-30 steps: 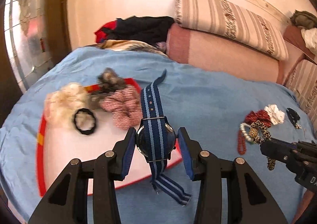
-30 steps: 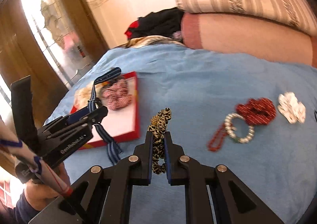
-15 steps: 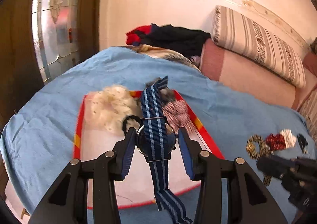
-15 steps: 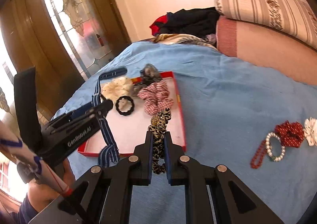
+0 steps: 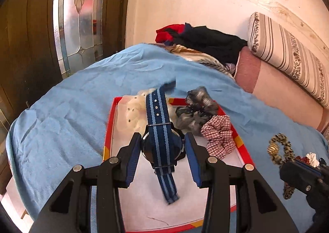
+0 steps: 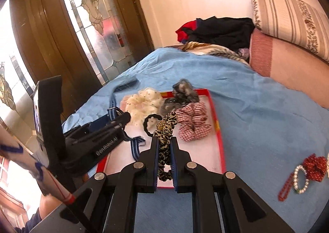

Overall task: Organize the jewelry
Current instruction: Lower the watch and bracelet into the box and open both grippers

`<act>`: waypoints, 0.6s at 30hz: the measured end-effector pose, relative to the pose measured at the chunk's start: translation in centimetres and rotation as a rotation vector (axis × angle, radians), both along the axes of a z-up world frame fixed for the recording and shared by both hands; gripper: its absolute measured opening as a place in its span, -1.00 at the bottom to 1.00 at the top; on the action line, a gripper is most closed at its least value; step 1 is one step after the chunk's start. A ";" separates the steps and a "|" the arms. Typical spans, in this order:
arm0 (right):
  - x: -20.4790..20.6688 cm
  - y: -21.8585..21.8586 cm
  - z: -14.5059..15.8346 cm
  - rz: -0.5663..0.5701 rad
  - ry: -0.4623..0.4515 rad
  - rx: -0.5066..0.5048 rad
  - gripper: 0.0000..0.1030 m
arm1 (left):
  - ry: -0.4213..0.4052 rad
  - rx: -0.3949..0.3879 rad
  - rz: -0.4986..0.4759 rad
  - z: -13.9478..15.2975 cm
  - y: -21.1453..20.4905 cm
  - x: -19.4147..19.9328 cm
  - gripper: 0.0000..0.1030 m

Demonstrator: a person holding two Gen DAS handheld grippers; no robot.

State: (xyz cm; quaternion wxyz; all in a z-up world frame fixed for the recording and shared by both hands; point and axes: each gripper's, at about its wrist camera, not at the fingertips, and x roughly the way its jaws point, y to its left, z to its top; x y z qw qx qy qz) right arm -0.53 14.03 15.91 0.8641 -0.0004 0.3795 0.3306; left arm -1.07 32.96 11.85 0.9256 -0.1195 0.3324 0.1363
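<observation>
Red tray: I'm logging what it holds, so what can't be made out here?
- Watch face: left wrist view, hidden, the striped strap crosses its back.
- Cream scrunchie: left wrist view, partly behind the strap.
- Red tray's near left corner: right wrist view, hidden by the left tool.
- Pearl bracelet, red beads: right wrist view, too small for clasps.

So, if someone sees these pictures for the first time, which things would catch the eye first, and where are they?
Probably the blue striped watch, clamped in the left claw above the red-edged tray on the blue bedspread. Next, the leopard-print scrunchie, pinched in the right claw just over the tray's near part. On the bedspread to the right lie a pearl bracelet and a red scrunchie.
</observation>
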 end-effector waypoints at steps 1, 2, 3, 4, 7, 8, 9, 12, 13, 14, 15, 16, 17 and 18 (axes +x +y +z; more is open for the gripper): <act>0.2 0.3 -0.2 0.003 0.003 0.001 -0.78 | 0.008 0.000 0.003 -0.2 0.1 0.1 -0.18; 0.3 0.6 -0.4 0.006 0.006 0.001 -0.78 | 0.015 0.002 0.005 -0.4 0.1 0.2 -0.18; 0.5 0.9 -0.7 0.010 0.010 0.001 -0.78 | 0.023 0.004 0.008 -0.6 0.2 0.4 -0.18; 0.8 1.2 -1.0 0.013 0.014 -0.002 -0.78 | 0.028 0.005 0.010 -0.8 0.3 0.5 -0.18; 1.6 1.9 -2.2 0.021 0.033 -0.011 -0.78 | 0.056 0.007 0.019 -1.5 0.7 0.9 -0.18; 1.8 2.1 -2.5 0.022 0.038 -0.014 -0.78 | 0.066 0.005 0.022 -1.8 0.9 1.0 -0.18; 2.0 2.3 -2.9 0.023 0.042 -0.017 -0.78 | 0.077 0.006 0.029 -2.1 1.1 1.1 -0.18; 2.8 2.7 -3.9 0.025 0.057 -0.024 -0.78 | 0.099 0.002 0.040 -2.8 1.6 1.3 -0.18; 3.0 2.8 -4.2 0.026 0.064 -0.025 -0.78 | 0.107 0.004 0.044 -3.0 1.7 1.4 -0.18; 3.3 3.0 -4.5 0.025 0.068 -0.027 -0.78 | 0.116 0.005 0.049 -3.2 1.9 1.5 -0.18; 3.5 3.1 -4.7 0.026 0.072 -0.028 -0.78 | 0.123 0.004 0.052 -3.4 1.9 1.7 -0.18; 3.7 3.3 -5.0 0.027 0.077 -0.031 -0.78 | 0.132 0.003 0.055 -3.7 2.0 1.8 -0.18; 3.9 3.6 -5.3 0.027 0.081 -0.034 -0.78 | 0.143 0.005 0.060 -4.0 2.1 1.9 -0.18; 4.0 3.8 -5.5 0.029 0.086 -0.037 -0.78 | 0.152 0.004 0.067 -4.2 2.3 2.0 -0.18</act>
